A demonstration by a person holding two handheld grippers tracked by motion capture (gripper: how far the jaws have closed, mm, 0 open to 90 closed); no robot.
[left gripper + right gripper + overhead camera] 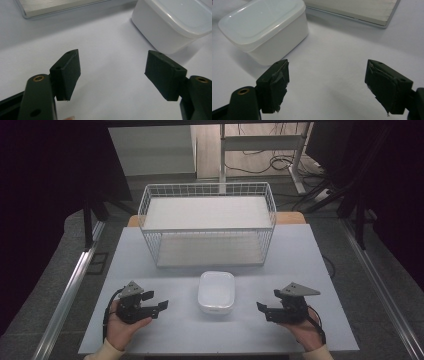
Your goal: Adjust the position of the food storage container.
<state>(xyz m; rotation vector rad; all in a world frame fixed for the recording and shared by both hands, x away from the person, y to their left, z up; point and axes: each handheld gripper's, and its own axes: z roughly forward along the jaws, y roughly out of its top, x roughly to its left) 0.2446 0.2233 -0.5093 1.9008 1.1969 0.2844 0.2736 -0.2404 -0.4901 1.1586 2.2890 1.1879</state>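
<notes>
We see the tabletop (150,255) filling mid-frame, with the wire basket (207,222) at upper centre. Below it, at centre, sits the lidded white container (216,291), midway between our left claw (159,301) and right claw (261,311); both are spread wide, gripping nothing, apart from it.

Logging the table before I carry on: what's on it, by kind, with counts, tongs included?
White lidded plastic container: 1
White wire basket: 1
Hand-held tongs: 2, left tongs and right tongs, both open with nothing between them
Total: 4
</notes>
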